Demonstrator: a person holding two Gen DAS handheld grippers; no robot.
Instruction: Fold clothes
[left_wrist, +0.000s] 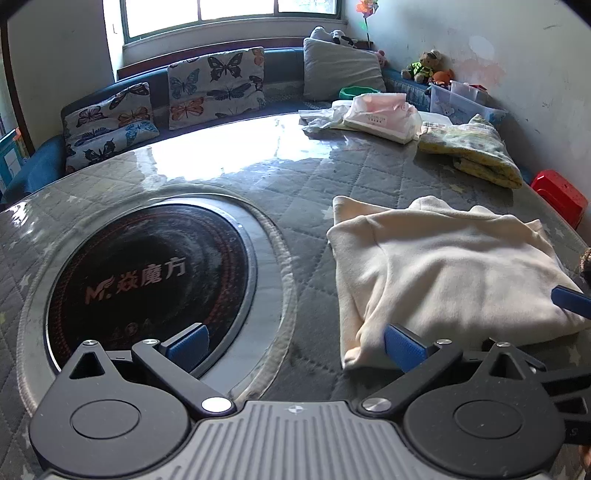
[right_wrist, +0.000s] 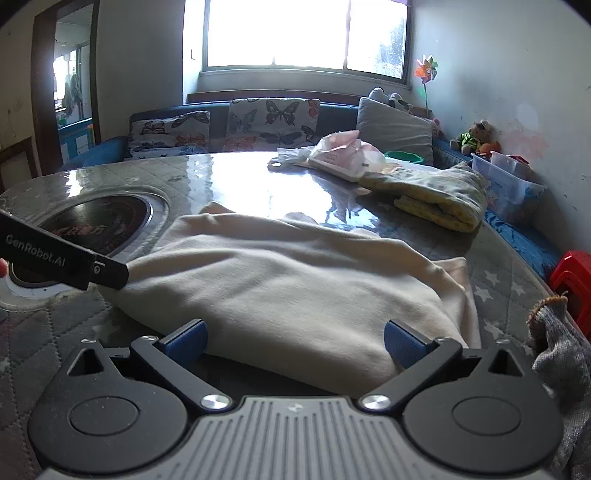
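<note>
Centrally, folded cream garment (right_wrist: 295, 280) on quilted table (left_wrist: 258, 173). Left gripper (left_wrist: 295, 343) spread wide at its lower-left corner. Right gripper (right_wrist: 295, 343) spread, straddling near edge.

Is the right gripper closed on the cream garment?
No: the right gripper is open, its blue fingers spread wide at the near edge of the cream garment, not pinching it.

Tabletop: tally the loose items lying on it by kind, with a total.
Folded cream garment: 1
Yellow patterned cloth: 1
Pink-and-white plastic packet: 1
Crumpled white bag: 1
Grey knit item at the near right edge: 1
Total: 5
</note>
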